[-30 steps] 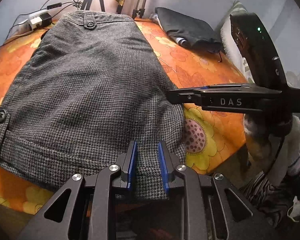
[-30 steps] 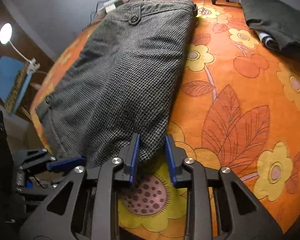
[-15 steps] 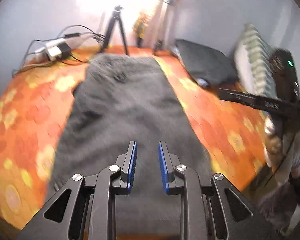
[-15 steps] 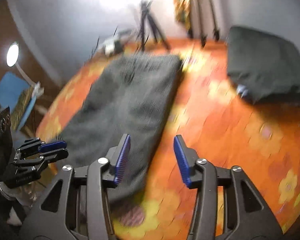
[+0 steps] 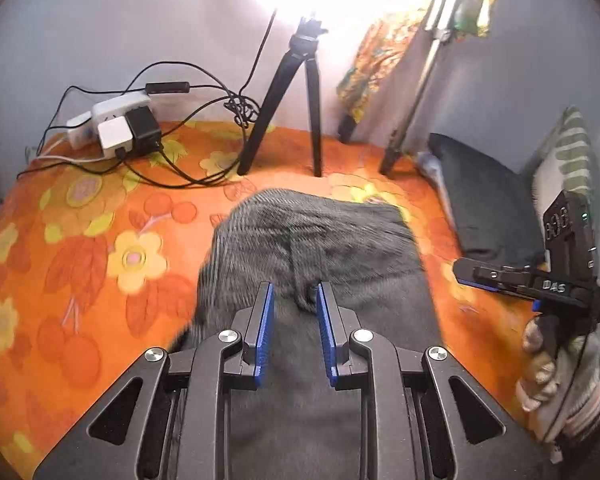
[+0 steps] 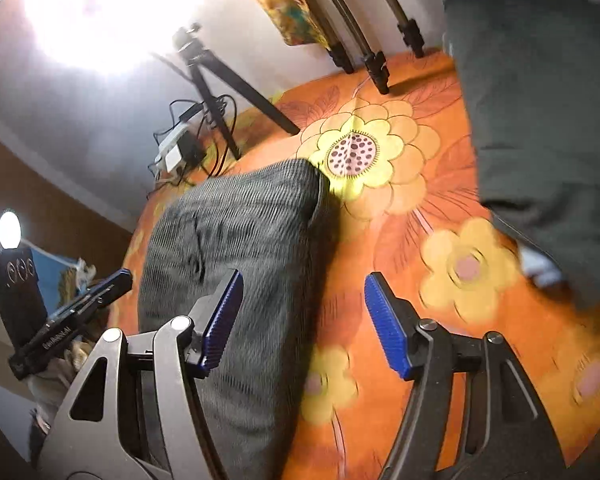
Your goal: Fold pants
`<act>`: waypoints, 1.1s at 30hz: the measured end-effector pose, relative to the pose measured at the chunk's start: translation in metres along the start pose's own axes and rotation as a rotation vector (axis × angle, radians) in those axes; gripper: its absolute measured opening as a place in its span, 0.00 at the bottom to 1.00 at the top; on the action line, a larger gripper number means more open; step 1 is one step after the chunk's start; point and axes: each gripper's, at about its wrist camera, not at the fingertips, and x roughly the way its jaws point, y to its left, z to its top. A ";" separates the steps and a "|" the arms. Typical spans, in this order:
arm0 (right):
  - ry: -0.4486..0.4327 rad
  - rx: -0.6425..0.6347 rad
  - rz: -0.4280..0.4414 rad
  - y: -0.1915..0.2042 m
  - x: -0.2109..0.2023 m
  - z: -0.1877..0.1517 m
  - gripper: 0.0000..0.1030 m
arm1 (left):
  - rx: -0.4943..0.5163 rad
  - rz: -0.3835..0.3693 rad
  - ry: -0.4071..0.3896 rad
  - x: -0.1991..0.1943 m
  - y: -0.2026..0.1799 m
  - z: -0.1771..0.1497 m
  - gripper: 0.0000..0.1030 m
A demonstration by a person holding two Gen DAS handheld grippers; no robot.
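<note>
At centre of the left wrist view, the grey pants (image 5: 312, 248) lie folded on the orange floral cloth (image 5: 100, 248). The left gripper (image 5: 292, 332) grasps a raised fabric fold between narrowly spaced pads.

At centre-left of the right wrist view, the pants (image 6: 244, 248) lie blurred. The right gripper (image 6: 304, 320) is released, jaws wide, above their right edge.

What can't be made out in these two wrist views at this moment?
- Left wrist view: whether the left gripper pinches the grey pants; motion blur smears the cloth between its pads.
- Left wrist view: the pants' near end, hidden under the gripper body and cut off by the bottom edge.
- Right wrist view: the full dark garment, cut off by the right edge.
- Both views: the wall behind the tripod, washed out by lamp glare.
</note>
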 end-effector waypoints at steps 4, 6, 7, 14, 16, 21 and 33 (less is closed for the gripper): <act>0.039 0.019 0.023 -0.005 0.028 0.017 0.64 | -0.056 0.023 0.006 0.024 0.020 0.007 0.20; 0.052 0.014 0.036 -0.005 0.039 0.024 0.64 | -0.070 0.032 0.027 0.036 0.028 0.005 0.20; 0.059 0.016 0.041 -0.005 0.044 0.027 0.64 | -0.068 0.037 0.043 0.042 0.029 0.006 0.20; 0.102 0.006 0.060 -0.001 0.073 0.037 0.64 | 0.007 0.086 0.045 0.057 0.026 -0.005 0.20; 0.113 0.002 0.079 0.001 0.078 0.037 0.64 | 0.011 0.071 0.023 0.049 0.025 -0.002 0.20; 0.132 -0.006 0.108 0.006 0.089 0.036 0.64 | 0.031 0.018 -0.019 0.027 0.010 0.003 0.20; 0.130 -0.082 0.058 0.015 0.097 0.036 0.34 | 0.187 -0.100 0.174 0.010 -0.047 -0.079 0.20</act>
